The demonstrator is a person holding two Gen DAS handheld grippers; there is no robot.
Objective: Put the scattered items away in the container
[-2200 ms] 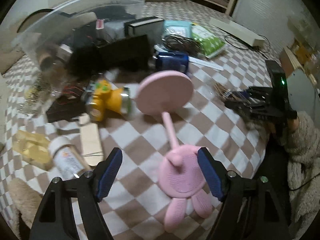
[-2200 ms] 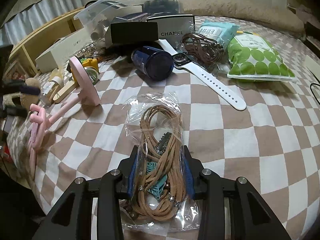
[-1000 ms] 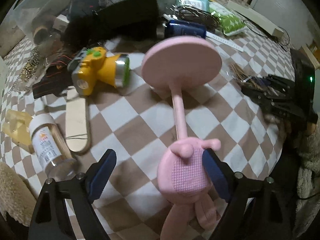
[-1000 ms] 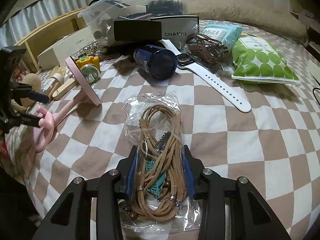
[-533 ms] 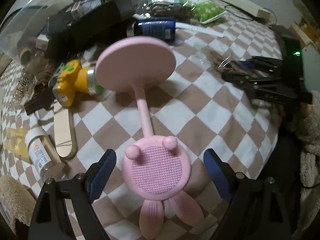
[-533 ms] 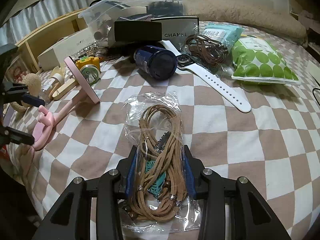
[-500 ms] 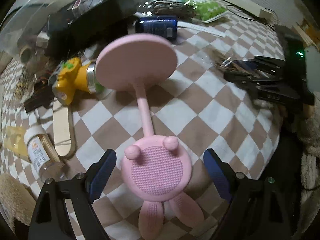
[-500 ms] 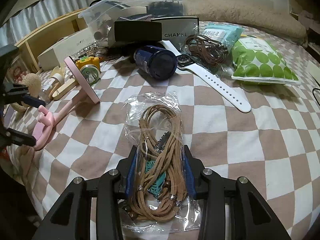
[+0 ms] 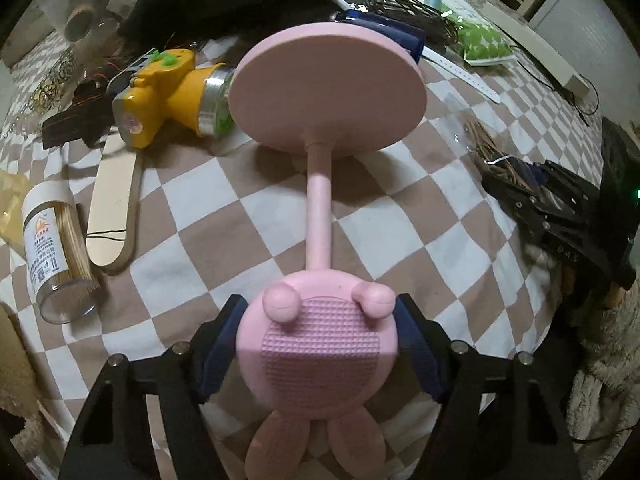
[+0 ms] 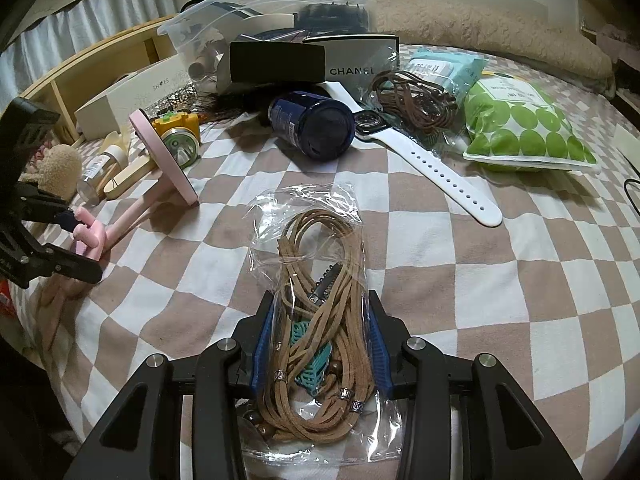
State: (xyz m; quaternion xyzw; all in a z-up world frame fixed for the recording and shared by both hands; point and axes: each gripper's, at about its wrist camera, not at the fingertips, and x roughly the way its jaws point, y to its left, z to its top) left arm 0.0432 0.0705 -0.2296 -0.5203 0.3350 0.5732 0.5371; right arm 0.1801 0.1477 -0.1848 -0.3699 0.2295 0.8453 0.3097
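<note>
Grasping step — left gripper (image 9: 318, 346) fingers just closing, now pinching the pink rabbit-shaped plastic stand (image 9: 320, 344) on the checkered bed; right gripper (image 10: 320, 354) pinching the clear bag of tan cords (image 10: 318, 320). Next — lifting both toward the clear plastic container (image 10: 256, 20).

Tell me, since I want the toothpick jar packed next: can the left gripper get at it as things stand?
Probably not yet: the left gripper has just closed around the pink stand. The toothpick jar lies uncovered nearby.

Both wrist views overlook pink stand (image 9: 320, 216).
</note>
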